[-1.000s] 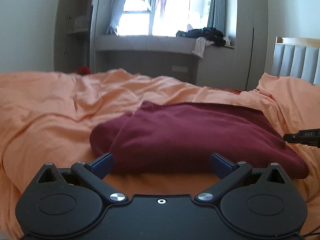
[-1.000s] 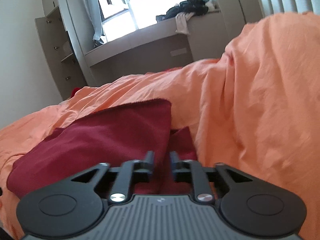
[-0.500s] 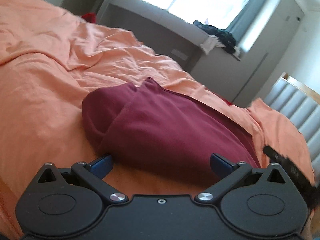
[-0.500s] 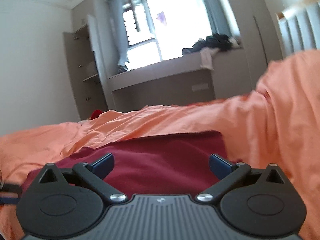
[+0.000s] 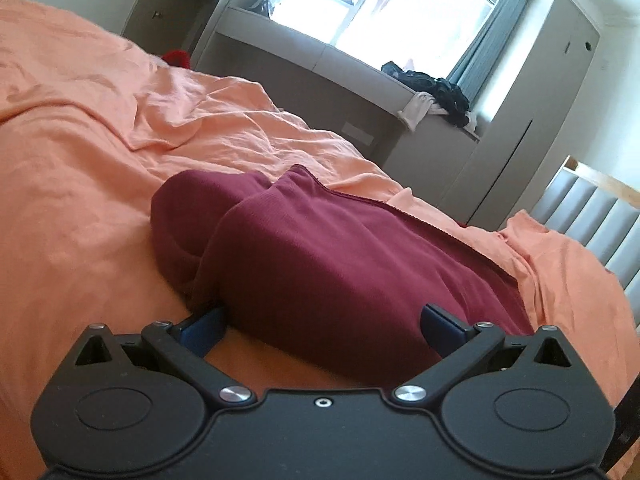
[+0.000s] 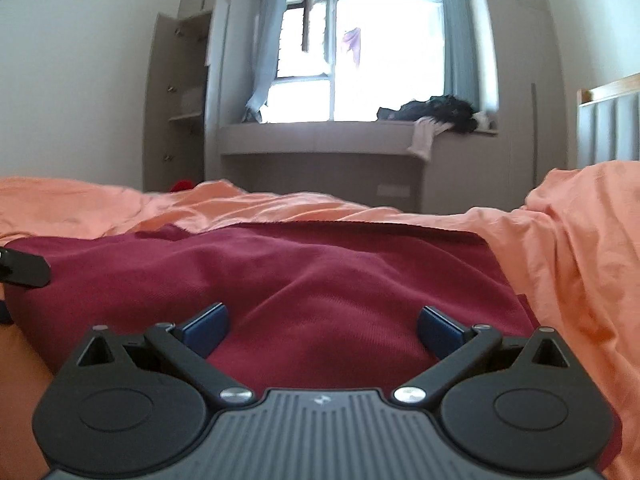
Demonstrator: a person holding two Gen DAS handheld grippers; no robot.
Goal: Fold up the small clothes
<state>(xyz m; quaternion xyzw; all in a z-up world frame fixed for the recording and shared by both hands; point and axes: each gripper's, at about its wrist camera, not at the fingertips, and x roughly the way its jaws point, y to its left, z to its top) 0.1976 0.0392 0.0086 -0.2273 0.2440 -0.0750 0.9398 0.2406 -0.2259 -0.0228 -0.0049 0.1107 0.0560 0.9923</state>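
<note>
A dark red knit garment lies folded on the orange bedsheet, with a rounded fold at its left end. My left gripper stands open at the garment's near edge, its blue pads wide apart on either side of the cloth and not pressing it. In the right wrist view the same garment spreads across the bed. My right gripper hangs open low over its near part, with nothing pinched. The tip of the left gripper shows at that view's left edge.
The bedsheet bunches up into a high ridge on the right. A grey padded headboard stands at the right. Beyond the bed a grey window bench carries a pile of dark clothes.
My right gripper has opened from nearly shut to wide, let go of the garment and swung to face it squarely. The left gripper rolled and sank closer to the garment's near edge.
</note>
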